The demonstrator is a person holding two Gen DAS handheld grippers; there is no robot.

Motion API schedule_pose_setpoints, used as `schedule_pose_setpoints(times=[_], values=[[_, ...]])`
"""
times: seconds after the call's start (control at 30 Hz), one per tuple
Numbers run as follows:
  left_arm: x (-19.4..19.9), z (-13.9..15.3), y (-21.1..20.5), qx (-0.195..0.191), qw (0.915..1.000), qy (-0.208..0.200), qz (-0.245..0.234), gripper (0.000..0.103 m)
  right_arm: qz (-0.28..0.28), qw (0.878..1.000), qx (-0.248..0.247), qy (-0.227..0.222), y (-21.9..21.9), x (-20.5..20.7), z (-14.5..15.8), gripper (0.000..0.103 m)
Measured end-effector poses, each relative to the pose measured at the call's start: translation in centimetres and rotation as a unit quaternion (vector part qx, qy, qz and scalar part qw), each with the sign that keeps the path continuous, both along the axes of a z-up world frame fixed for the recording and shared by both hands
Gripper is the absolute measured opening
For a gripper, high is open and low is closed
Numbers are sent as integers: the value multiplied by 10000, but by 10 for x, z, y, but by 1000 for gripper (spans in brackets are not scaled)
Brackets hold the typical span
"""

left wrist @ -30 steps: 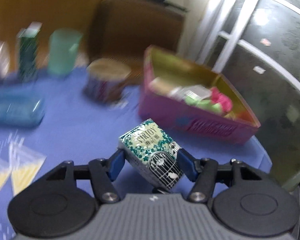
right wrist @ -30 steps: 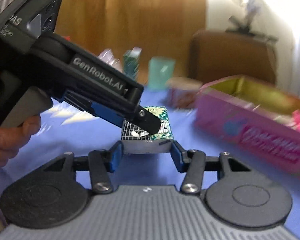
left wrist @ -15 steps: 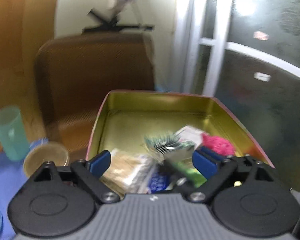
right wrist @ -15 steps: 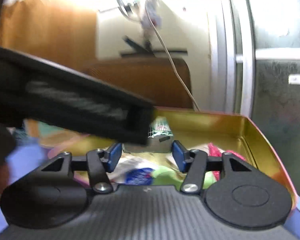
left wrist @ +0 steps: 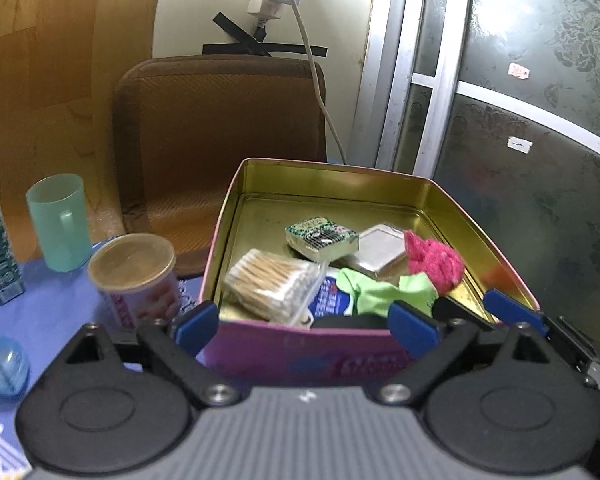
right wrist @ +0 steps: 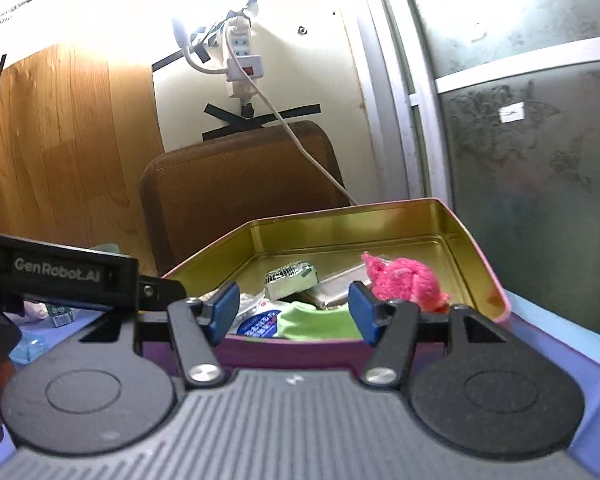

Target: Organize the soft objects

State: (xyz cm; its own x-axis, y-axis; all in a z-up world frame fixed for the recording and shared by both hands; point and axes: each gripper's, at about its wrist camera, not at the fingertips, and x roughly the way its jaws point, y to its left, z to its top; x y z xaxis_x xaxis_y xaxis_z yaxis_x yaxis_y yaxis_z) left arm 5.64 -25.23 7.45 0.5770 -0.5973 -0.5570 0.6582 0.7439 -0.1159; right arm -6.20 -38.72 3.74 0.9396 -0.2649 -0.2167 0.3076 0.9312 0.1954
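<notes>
Both the left gripper (left wrist: 306, 322) and right gripper (right wrist: 292, 312), just opening, stand wide and empty before the gold-lined tin (left wrist: 332, 172); the patterned tissue pack (left wrist: 322, 236) lies inside beside fuzzy pink cloth (left wrist: 432, 260).

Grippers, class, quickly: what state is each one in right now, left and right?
Left gripper: open, holding nothing, jaws just opened; the tissue pack lies in the tin.
Right gripper: open, holding nothing, jaws just widened.
</notes>
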Motion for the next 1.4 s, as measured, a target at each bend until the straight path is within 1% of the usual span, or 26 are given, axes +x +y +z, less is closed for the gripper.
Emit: schedule_pose_setpoints(times=[0.13, 0.33, 0.57, 0.83, 1.07, 1.4], values=[[-16, 3, 15, 122, 9997, -110, 159, 99, -36, 9997, 251, 2, 1, -16, -2, 63], [-33, -3, 37, 366, 9981, -218, 443, 102, -19, 9967, 759, 291, 4, -38, -12, 64], [-44, -13, 54, 596, 9957, -193, 684, 103, 49, 9921, 1166, 450, 7, -40, -12, 66], [-48, -20, 63, 773, 9937, -161, 798, 103, 58, 9926, 1149, 382, 16, -43, -6, 70], [-50, -23, 65, 821, 9933, -109, 804, 103, 12, 9924, 1189, 320, 16, -47, -3, 71], [-53, -26, 65, 962, 9919, -157, 818, 103, 25, 9902, 1365, 307, 12, -48, -4, 72]])
